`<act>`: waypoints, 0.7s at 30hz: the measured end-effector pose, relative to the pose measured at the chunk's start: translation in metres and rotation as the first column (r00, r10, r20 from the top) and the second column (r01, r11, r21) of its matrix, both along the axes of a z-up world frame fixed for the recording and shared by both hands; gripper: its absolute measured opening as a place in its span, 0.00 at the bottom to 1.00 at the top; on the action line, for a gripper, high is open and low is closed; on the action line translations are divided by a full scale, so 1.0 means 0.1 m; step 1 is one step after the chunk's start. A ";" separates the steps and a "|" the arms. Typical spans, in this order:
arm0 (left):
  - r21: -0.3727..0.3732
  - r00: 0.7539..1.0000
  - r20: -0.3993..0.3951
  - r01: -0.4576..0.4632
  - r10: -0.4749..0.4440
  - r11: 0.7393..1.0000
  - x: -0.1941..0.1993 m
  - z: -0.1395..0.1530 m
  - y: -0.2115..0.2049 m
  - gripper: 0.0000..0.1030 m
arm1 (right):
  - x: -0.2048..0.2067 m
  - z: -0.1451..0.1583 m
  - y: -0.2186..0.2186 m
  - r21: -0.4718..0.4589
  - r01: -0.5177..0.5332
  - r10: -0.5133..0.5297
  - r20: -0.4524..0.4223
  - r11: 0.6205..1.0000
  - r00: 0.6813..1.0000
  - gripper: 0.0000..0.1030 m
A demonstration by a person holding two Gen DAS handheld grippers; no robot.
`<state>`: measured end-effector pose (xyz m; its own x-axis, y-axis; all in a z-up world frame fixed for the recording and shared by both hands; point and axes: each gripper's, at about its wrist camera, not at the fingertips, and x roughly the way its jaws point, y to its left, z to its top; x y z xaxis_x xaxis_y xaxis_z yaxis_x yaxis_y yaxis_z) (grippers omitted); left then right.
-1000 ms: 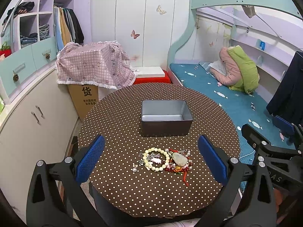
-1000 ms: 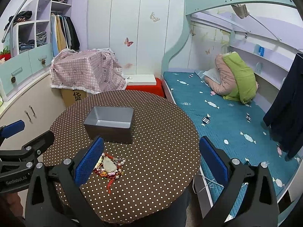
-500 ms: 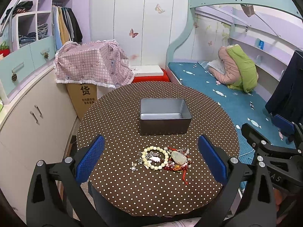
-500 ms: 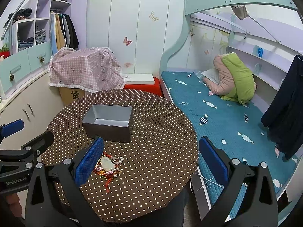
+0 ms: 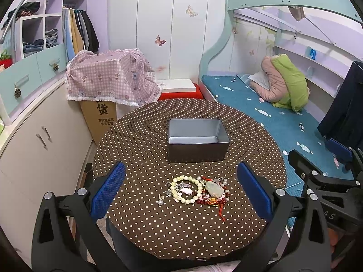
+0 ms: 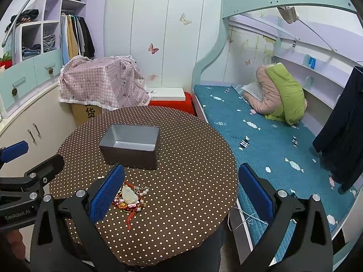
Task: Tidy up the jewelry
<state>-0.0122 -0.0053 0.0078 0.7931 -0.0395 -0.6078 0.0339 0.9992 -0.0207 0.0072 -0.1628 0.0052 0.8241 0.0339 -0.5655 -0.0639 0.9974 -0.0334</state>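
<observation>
1. The left tongs (image 5: 181, 191) hang over the near part of the round, polka-dotted worktop (image 5: 140, 136), blue pads spread wide with nothing between them.
2. A cream bead bracelet (image 5: 187, 189) lies on the cloth, small clear charms and loose pearls just beside it.
3. Touching its right side is a pale jade pendant (image 5: 214, 188) on red beads with a red tassel.
4. An empty grey metal tin (image 5: 197, 154) stands beyond the jewelry.
5. The right tongs (image 5: 326, 176) show at the right edge.

Child's bedroom: bunk bed (image 5: 272, 117), open wardrobe (image 5: 74, 31) (clothes hanging), butterfly wall stickers (image 5: 160, 40).
</observation>
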 end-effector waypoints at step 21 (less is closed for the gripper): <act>-0.004 1.000 -0.006 0.002 -0.002 1.000 -0.01 -0.03 0.01 0.95 | -0.01 -0.04 0.00 0.009 -0.007 0.007 -0.010 1.000 1.000 0.94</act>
<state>-0.0127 -0.0039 0.0052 0.7893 -0.0433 -0.6125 0.0356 0.9991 -0.0247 0.0064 -0.1624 0.0013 0.8180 0.0446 -0.5735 -0.0710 0.9972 -0.0238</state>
